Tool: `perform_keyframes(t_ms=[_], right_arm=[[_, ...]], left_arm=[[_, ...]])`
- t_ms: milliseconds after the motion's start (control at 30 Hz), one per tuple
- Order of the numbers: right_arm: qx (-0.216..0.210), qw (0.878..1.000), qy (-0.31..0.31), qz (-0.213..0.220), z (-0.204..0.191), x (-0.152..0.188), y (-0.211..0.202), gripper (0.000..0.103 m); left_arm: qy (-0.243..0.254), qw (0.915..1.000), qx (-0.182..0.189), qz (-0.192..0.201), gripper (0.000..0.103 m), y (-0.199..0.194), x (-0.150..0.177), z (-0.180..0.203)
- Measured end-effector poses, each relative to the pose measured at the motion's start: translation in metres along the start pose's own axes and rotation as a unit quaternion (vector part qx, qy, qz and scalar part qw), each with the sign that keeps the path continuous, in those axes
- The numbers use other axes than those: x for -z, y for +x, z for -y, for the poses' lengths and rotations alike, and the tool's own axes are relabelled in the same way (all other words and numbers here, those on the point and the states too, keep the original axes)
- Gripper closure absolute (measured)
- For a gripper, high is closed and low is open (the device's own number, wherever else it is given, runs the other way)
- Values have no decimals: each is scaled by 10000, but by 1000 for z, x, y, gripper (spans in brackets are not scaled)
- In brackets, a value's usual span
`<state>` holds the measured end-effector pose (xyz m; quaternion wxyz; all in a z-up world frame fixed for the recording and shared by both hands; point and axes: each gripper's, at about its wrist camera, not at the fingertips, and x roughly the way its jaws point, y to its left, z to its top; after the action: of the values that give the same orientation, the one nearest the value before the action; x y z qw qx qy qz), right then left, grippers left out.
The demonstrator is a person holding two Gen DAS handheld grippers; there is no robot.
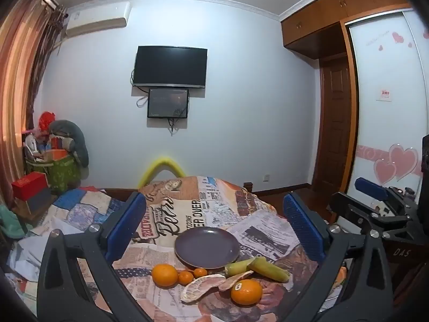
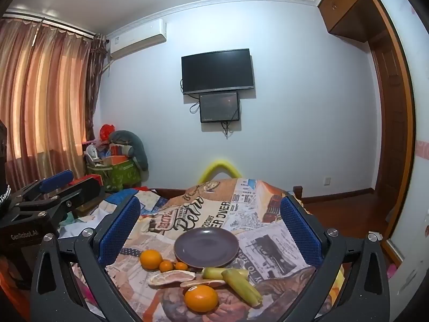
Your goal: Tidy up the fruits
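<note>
The room is moderately lit, with a cool bluish cast on the wall (image 1: 241, 120) and ceiling. Warm orange daylight glows through the striped curtains (image 2: 45, 94), the brightest patch here; an overhead lamp may add to it, though none shows. Shadows under the purple plate (image 2: 206, 247) and oranges are soft and short. The television (image 1: 170, 65) screen is dark, without glare. Both fisheye views bend the cornice and wardrobe (image 1: 335, 13) into arcs and fade to black in the corners. Detail is slightly soft, more so toward the edges.
</note>
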<state>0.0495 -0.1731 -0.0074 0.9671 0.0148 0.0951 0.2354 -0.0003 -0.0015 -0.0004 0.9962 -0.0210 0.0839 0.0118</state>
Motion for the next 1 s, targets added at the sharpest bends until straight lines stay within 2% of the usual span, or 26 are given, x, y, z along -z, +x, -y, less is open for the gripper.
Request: perform_keyframes(t_ms=[100, 267, 400, 433, 1000], right_arm=[[-33, 10000, 54, -22, 0, 0, 0, 0], [-87, 9998, 127, -115, 6, -2, 8, 0], [-31, 10000, 39, -6, 2, 3, -1, 0], [-23, 10000, 33, 0, 1, 3, -2, 0], [15, 10000, 62, -21, 3, 1, 0, 0]], left_arm=[[93, 9999, -59, -21, 0, 2, 0, 2], [199, 9998, 62, 6, 0, -1, 2, 11], [219, 9997, 89, -5, 0, -3, 2, 17], [129, 9998, 133, 22, 0, -3, 1, 8], [84, 9999, 57, -27, 0, 1, 3, 2]])
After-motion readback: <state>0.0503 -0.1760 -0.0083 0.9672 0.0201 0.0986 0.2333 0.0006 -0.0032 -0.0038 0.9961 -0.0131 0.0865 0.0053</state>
